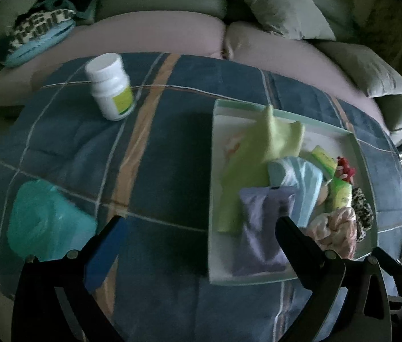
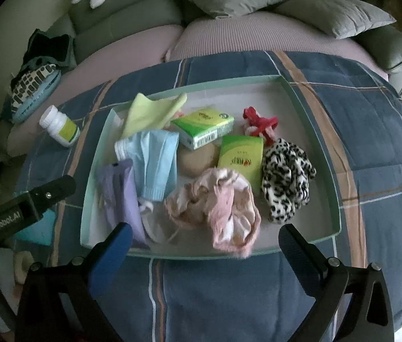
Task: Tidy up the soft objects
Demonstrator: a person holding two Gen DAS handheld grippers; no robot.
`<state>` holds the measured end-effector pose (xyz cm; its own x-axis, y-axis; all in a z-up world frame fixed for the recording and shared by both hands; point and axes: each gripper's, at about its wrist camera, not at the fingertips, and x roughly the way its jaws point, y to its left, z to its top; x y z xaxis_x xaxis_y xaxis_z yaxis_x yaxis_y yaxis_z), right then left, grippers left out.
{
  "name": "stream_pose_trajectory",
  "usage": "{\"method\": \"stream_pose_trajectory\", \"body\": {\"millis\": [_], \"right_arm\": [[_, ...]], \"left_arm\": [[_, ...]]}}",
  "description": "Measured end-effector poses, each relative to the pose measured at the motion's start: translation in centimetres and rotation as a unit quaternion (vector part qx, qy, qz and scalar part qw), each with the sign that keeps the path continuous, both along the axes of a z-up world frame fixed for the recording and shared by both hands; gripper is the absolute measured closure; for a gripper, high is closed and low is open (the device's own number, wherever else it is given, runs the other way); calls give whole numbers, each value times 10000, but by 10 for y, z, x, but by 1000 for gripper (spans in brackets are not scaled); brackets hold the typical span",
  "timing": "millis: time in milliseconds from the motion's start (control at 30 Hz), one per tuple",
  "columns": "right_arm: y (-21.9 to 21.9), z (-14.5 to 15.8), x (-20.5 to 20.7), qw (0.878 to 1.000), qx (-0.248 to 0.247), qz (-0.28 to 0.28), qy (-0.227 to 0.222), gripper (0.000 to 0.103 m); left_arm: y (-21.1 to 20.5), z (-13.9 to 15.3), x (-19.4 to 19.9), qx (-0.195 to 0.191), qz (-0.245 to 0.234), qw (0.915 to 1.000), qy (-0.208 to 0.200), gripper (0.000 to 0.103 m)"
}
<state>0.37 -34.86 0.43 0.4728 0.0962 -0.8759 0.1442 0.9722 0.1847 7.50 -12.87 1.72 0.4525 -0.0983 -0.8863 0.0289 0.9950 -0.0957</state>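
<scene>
A shallow pale-green tray (image 2: 309,105) on a blue plaid quilt holds soft items: a yellow-green cloth (image 2: 149,111), a blue face mask (image 2: 155,165), a lilac pouch (image 2: 121,196), a pink crumpled cloth (image 2: 223,211), a leopard-print scrunchie (image 2: 286,176), a red scrunchie (image 2: 260,122) and two green tissue packs (image 2: 203,128). My right gripper (image 2: 205,242) is open and empty just before the tray's near edge. My left gripper (image 1: 201,233) is open and empty over the quilt left of the tray (image 1: 212,171); its right finger (image 1: 295,242) overlaps the lilac pouch (image 1: 258,228).
A white pill bottle (image 1: 111,85) stands on the quilt left of the tray. A teal soft item (image 1: 44,222) lies at the quilt's near left. Behind are a pink-covered sofa with grey cushions (image 2: 332,14) and a patterned pouch (image 1: 38,34). The left gripper's body (image 2: 24,208) shows left of the tray.
</scene>
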Motion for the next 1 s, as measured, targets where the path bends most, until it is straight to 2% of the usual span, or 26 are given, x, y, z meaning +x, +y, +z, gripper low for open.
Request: {"method": "stream_pose_trajectory", "body": {"millis": [133, 633, 1000], "right_arm": [[4, 2, -7, 10000, -42, 11, -5, 0], [12, 9, -19, 9999, -98, 46, -76, 0], [12, 10, -21, 9999, -85, 45, -75, 0]], "left_arm": [[5, -1, -10, 88, 111, 9999, 17, 0], [-1, -1, -43, 1035, -3, 9945, -179, 0], [0, 0, -46, 1022, -32, 9946, -156, 0]]}}
